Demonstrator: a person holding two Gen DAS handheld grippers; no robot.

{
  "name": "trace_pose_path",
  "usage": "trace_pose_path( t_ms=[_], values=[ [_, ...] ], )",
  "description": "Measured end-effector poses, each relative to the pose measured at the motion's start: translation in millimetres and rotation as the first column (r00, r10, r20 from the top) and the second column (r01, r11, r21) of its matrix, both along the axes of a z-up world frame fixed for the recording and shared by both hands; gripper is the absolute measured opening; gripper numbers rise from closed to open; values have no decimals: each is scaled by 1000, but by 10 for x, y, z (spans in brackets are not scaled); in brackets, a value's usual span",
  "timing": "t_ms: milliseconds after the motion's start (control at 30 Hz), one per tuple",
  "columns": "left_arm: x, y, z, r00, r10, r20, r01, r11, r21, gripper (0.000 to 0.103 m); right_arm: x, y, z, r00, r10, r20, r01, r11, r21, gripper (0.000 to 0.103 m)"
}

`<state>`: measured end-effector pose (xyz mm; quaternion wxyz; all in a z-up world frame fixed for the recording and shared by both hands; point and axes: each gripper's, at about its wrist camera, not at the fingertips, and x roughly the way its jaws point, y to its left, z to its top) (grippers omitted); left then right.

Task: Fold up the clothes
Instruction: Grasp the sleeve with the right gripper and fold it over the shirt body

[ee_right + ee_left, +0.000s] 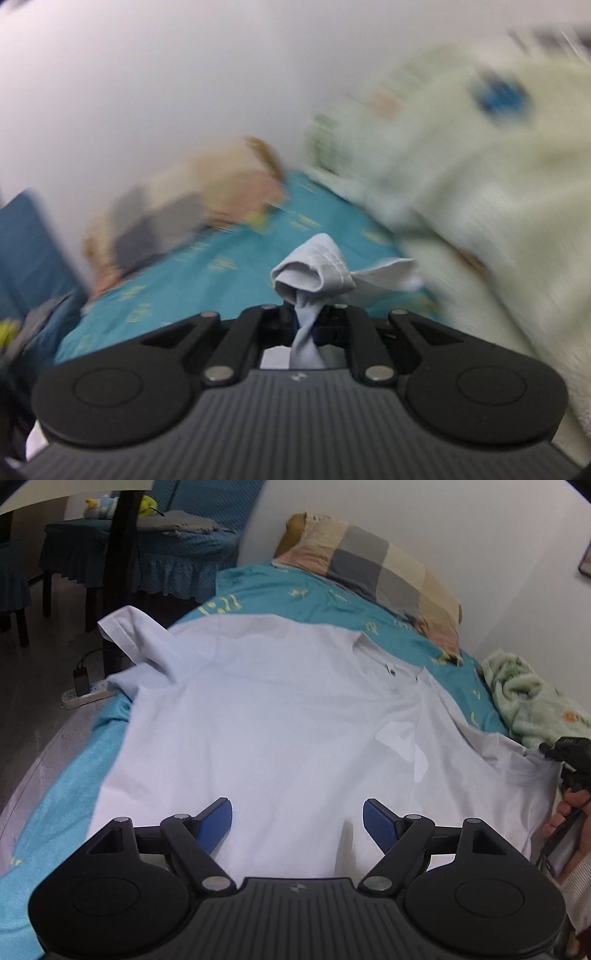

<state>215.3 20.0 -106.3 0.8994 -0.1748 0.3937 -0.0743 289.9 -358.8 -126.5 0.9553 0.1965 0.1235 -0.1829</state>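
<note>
A: Left wrist view, left to right?
B: Power strip [86, 695] on the floor at left. White shirt [280, 731] — spread flat on the teal bedsheet [288, 598], filling mid-frame, one sleeve hanging over the bed's left edge. Left gripper [297, 818] at lower centre, blue pads wide apart, holding nothing, above the hem. Checked pillow [373, 565] upper right; green blanket [532, 701] at right edge.

A: Right wrist view?
B: Blurred. Right gripper [303, 321] at lower centre — clenched on a bunched fold of the shirt.
</note>
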Motion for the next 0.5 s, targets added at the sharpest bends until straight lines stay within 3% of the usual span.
trace_pose_path(
  t_ms=[33,133,267,300,467,500],
  values=[
    [-1,42,33,1000,11,11,-11,1000,-12,80,11,85,76,1000,15,3,-14,999,-39,10],
    [-13,148,127,998,34,50,-32,999,-29,80,40,728,120,974,227,-23,-228,962,-150,10],
    [-17,272,193,995,48,84,-41,995,-87,80,27,1420,-156,883,432,-185,-465,860,-212,10],
    [-12,297,198,995,49,89,-40,994,-106,80,11,1515,-268,858,457,-236,-504,838,-208,10],
    [18,279,161,994,13,105,6,983,-181,80,86,1556,-507,804,449,-390,-538,829,-154,10],
    [20,267,151,994,7,107,14,981,-194,80,43,1493,-416,817,435,-378,-516,844,-146,10]
  ],
)
